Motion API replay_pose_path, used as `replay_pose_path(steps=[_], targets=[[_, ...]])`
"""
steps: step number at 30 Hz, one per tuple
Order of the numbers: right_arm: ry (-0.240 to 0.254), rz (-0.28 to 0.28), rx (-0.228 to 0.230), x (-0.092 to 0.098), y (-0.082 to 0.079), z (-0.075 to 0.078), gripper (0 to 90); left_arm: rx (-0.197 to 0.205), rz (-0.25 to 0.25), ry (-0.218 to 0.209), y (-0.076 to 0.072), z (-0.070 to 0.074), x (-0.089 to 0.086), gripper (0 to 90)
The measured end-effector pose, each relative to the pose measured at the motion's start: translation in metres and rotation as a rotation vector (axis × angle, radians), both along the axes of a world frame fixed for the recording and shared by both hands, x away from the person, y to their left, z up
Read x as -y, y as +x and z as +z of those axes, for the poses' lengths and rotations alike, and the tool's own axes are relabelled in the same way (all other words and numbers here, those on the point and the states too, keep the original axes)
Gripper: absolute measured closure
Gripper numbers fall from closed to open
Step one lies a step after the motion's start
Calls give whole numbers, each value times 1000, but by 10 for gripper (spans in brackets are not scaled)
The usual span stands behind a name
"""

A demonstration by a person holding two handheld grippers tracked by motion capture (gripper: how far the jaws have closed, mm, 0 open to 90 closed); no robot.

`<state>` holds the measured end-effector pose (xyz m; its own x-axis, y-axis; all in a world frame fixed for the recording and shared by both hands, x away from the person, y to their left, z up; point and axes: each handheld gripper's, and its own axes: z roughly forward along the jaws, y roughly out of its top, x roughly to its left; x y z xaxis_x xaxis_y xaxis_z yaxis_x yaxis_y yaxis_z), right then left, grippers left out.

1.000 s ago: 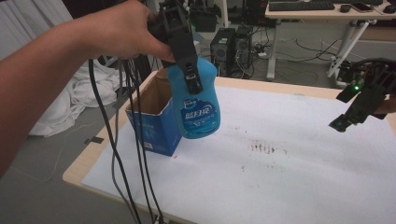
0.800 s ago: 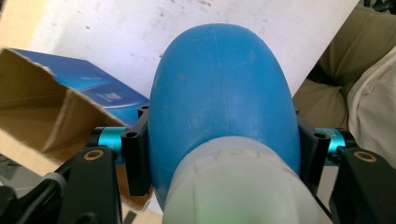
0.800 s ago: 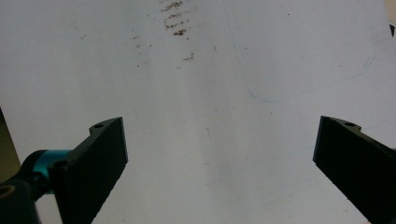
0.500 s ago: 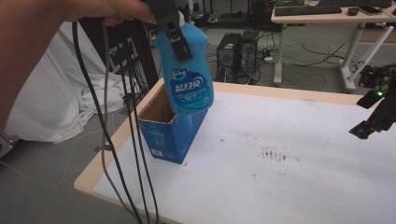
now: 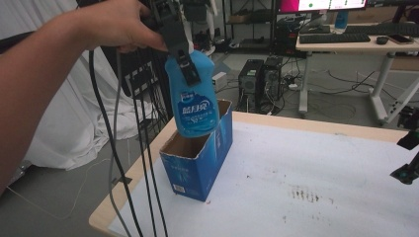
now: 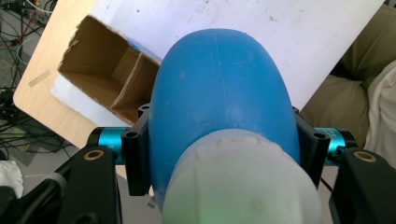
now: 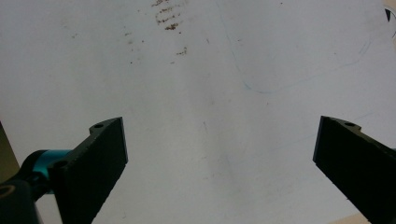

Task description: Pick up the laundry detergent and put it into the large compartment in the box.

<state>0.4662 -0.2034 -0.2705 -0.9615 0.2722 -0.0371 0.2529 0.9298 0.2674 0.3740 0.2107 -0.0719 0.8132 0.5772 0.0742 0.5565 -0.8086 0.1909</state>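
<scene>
A blue detergent bottle (image 5: 194,101) with a white cap (image 6: 243,182) hangs upright, its base just over the open top of a blue cardboard box (image 5: 197,165). My left gripper (image 5: 187,69) is shut on the bottle's upper part, a jaw on either side of the blue body (image 6: 219,93). Below it the box's brown inside (image 6: 107,79) has a divider and stands near the table's left edge. My right gripper (image 7: 219,154) is open over bare white table, with nothing between its jaws. It sits at the far right edge (image 5: 407,170) of the high view.
The white tabletop (image 5: 321,207) has brown stains (image 5: 304,193) right of the box. Black cables (image 5: 143,163) hang from my left gripper past the table's left edge. Desks and computer towers (image 5: 257,81) stand behind the table, and white cloth (image 5: 69,128) lies at the left.
My left gripper has lifted the bottle from beside the box's right wall to above its open top. The right gripper has stayed where it was.
</scene>
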Motion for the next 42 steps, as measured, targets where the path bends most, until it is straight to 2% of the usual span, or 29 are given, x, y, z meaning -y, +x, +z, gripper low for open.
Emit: replay_pose_path(steps=[11, 17, 22, 27, 29, 30, 31, 34, 42], targets=[[2, -32, 3, 9, 2, 2, 21, -2, 0, 11, 14, -6, -18, 376], [-3, -40, 1, 9, 3, 1, 21, -3, -7, 18, 19, -17, -25, 376], [-5, -38, 0, 9, 4, 0, 21, -6, -20, 52, 24, -33, -31, 376], [-8, -36, -4, 7, 5, -2, 21, -25, -15, 56, 29, -50, -34, 376], [-10, -43, -6, 7, 6, -2, 21, -31, -17, 71, 31, -59, -36, 376], [-10, -43, -6, 7, 6, -2, 21, -31, -17, 71, 31, -59, -36, 376], [-7, -39, -3, 8, 6, -2, 21, -25, -13, 75, 32, -66, -39, 376], [-10, -41, -4, 8, 7, -2, 21, -28, -5, 73, 35, -77, -43, 376], [-17, -45, 4, 6, 8, -4, 21, -52, -26, 85, 38, -111, -43, 376]])
